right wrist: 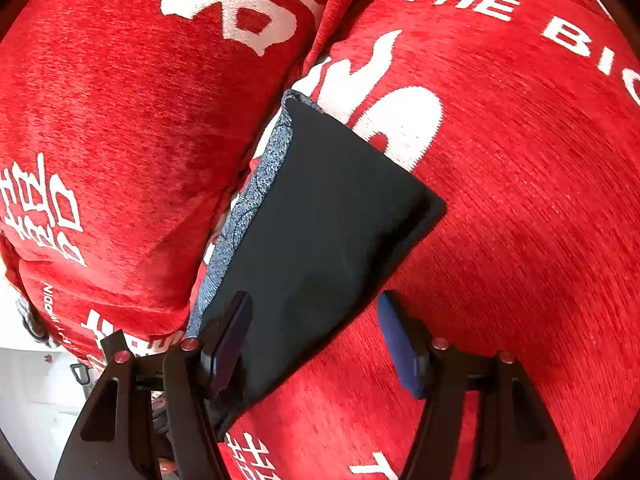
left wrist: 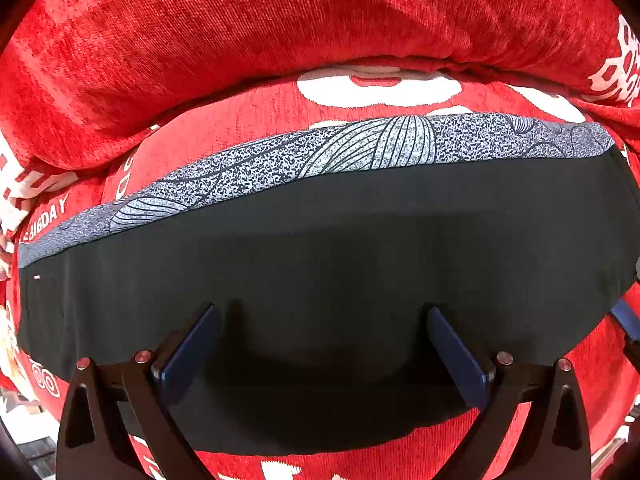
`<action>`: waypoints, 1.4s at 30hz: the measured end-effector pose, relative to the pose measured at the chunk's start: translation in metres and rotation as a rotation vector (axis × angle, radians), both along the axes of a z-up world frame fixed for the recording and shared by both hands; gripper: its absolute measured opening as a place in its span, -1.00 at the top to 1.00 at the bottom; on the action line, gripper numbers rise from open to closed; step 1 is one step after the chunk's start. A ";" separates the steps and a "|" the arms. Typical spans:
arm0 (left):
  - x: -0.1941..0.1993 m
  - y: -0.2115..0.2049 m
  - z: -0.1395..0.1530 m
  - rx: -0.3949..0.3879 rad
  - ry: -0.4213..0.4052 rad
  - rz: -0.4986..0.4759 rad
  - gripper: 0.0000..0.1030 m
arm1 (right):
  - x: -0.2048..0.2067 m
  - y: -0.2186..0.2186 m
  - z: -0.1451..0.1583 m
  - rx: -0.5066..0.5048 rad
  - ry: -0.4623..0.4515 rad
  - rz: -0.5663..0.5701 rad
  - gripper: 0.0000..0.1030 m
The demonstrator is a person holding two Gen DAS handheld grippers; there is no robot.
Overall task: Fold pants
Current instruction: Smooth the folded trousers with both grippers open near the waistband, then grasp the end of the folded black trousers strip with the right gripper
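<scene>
Your pants (left wrist: 340,248) are lying as a flat, compact black rectangle on the red sofa seat (left wrist: 256,120), with the grey patterned band (left wrist: 360,148) along the edge nearest the back cushion (left wrist: 240,40). From the right-wrist view the bundle looks squared off, with clean edges and layers stacked, so the folding is looking largely done; perhaps one more fold or a smoothing pass is remaining. Your left claw (left wrist: 322,344) is pointing down over the black cloth, jaws spread and pinching nothing. Your right claw (right wrist: 316,340) is straddling the bundle's near corner, jaws apart, pads not visibly pressing the cloth.
</scene>
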State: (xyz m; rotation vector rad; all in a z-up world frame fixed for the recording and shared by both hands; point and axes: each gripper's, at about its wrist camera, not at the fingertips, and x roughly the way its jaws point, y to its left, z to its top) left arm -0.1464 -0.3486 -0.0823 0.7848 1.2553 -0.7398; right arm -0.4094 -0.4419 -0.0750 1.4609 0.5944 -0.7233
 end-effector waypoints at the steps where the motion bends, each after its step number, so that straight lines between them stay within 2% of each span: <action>1: 0.000 0.000 0.000 0.000 0.000 0.000 -1.00 | 0.001 -0.001 0.000 -0.007 -0.003 0.002 -0.34; 7: 0.001 0.001 -0.003 -0.013 0.005 0.007 -1.00 | 0.012 -0.008 -0.003 -0.101 -0.025 -0.002 -0.40; 10: 0.004 -0.001 -0.003 -0.001 0.019 -0.015 -1.00 | 0.021 -0.017 -0.005 -0.096 -0.033 -0.024 -0.40; 11: 0.006 -0.002 0.000 0.006 0.020 -0.017 -0.95 | 0.023 -0.020 -0.006 -0.068 -0.034 -0.030 -0.31; 12: 0.009 -0.003 0.007 -0.001 0.006 -0.011 -0.79 | 0.024 -0.024 -0.007 -0.037 -0.028 -0.045 0.12; 14: 0.015 -0.005 0.021 -0.036 -0.032 -0.005 -0.78 | 0.021 -0.027 -0.005 0.004 -0.003 -0.062 0.72; 17: 0.015 -0.012 0.020 -0.032 -0.046 -0.026 -0.78 | 0.025 -0.024 0.017 -0.059 -0.004 -0.011 0.73; 19: 0.003 -0.018 -0.001 0.019 -0.042 -0.079 -0.79 | 0.033 -0.019 0.034 -0.121 0.014 0.039 0.73; 21: -0.007 -0.017 -0.008 -0.010 -0.103 -0.108 -0.93 | 0.042 -0.013 0.051 -0.180 0.037 0.091 0.73; 22: -0.010 -0.016 -0.008 -0.021 -0.137 -0.128 -0.93 | 0.049 -0.009 0.058 -0.205 0.047 0.124 0.73; 24: -0.005 -0.015 -0.006 -0.027 -0.111 -0.130 -0.94 | 0.062 -0.003 0.070 -0.256 0.083 0.172 0.73; 27: 0.019 -0.004 -0.001 -0.038 -0.008 -0.064 -0.93 | 0.083 0.005 0.090 -0.326 0.133 0.237 0.73; 32: 0.059 0.043 0.033 -0.142 -0.027 -0.010 -0.93 | 0.122 0.033 0.123 -0.448 0.224 0.343 0.73; 35: 0.087 0.078 0.048 -0.167 -0.055 0.007 -0.93 | 0.152 0.063 0.138 -0.544 0.288 0.409 0.73; 38: 0.125 0.118 0.058 -0.159 -0.073 0.052 -0.93 | 0.198 0.102 0.139 -0.617 0.350 0.490 0.72; 42: 0.173 0.170 0.056 -0.115 -0.103 0.121 -0.93 | 0.271 0.159 0.118 -0.680 0.437 0.620 0.69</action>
